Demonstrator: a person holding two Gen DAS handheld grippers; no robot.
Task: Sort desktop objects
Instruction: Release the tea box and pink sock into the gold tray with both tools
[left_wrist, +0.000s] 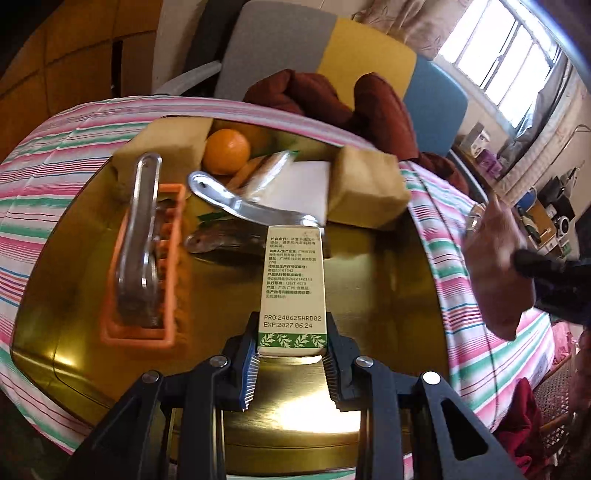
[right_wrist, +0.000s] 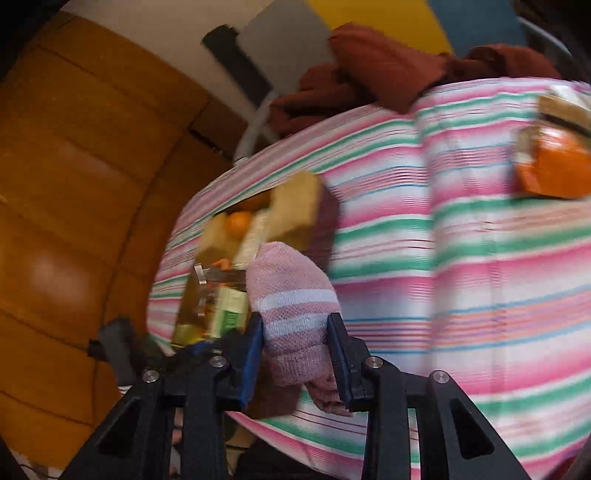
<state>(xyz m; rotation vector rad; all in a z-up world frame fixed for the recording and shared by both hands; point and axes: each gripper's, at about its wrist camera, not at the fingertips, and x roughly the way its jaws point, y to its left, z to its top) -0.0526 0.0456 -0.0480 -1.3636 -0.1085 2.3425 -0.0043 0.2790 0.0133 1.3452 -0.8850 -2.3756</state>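
We find the left hand-held gripper (left_wrist: 291, 347) closed on the lower end of a tall white and green carton (left_wrist: 293, 280), its ribbed pads pressing both narrow sides, so the carton stands out along the fingers with its printed face towards the camera. In our judgement the grip is kept low so that the far end can be set down first. The carton hangs over the gold tray (left_wrist: 74, 354) on the table, just short of the open cardboard box (left_wrist: 365, 192) that holds an orange (left_wrist: 226, 151), a white packet (left_wrist: 299, 184) and other items. On the tray lie an orange plastic rack (left_wrist: 173, 266) with a steel tool (left_wrist: 142, 229) laid across it, and a metal spoon-like tool (left_wrist: 236, 203) leaning at the box mouth. The striped cloth (left_wrist: 55, 206) covers the table beneath the tray

The right hand-held gripper (right_wrist: 295, 354) is closed on a rolled pink and white striped sock (right_wrist: 295, 306), squeezed at its middle between both pads and clear of the striped cloth. That view is blurred, so we cannot tell where the sock is bound

Legible on the carton: "PRO:240625HRD02" and "EXP:2027.06.24", above a band of green leaves. The block of Chinese text above carries storage, maker and licence lines; we read "Q/B/T 4079" only doubtfully. No brand name is visible
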